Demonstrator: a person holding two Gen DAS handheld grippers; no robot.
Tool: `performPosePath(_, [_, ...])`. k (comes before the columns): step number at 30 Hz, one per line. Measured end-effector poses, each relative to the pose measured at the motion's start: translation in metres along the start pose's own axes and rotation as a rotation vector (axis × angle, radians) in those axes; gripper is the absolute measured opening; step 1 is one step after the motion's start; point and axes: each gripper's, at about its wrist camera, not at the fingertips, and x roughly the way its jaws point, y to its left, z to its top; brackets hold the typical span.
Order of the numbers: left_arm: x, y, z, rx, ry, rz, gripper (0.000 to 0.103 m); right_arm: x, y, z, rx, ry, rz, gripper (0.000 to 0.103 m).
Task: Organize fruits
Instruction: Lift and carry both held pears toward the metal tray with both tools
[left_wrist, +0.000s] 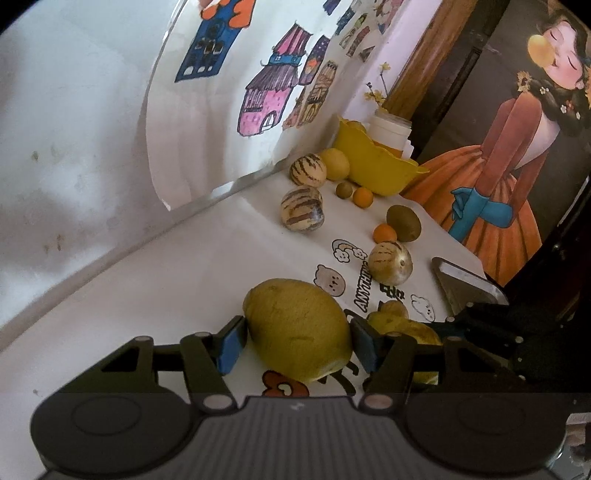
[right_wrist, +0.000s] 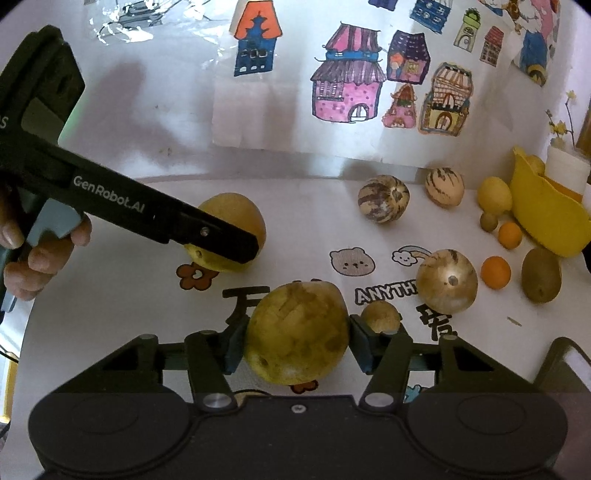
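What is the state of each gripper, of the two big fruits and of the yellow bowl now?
Left gripper: shut on the large lemon.
Large lemon: held between the pads, low over the white table.
Right gripper: shut on the blotchy yellow fruit.
Blotchy yellow fruit: held between the pads.
Yellow bowl: upright at the far end, fruit inside.

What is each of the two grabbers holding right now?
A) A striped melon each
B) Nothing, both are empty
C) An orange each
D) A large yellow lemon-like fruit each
D: the left gripper has its blue pads against a large yellow lemon, and the right gripper has a blotchy yellow lemon between its pads; the oranges and striped melons lie untouched on the table.
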Motion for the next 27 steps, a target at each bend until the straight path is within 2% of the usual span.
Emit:
performPosePath(8, [0.001,-0.005,-0.001,0.018,-0.011,0.009,0.064,-0.002,0.001,-0.004,0.012,-0.015,-0.004,0.058])
performPosePath(16, [-0.005,0.001,-0.006,-0.016,-0.018,-0.018,0.063,-0.013,0.004,-0.012,0.046,-0.032,0.022,0.058])
performPosePath(27, [-0.017,-0.017,-0.011,0.006,-0.031,-0.034,0.063,-0.038,0.006,-0.033,0.118,-0.076,0.034,0.057])
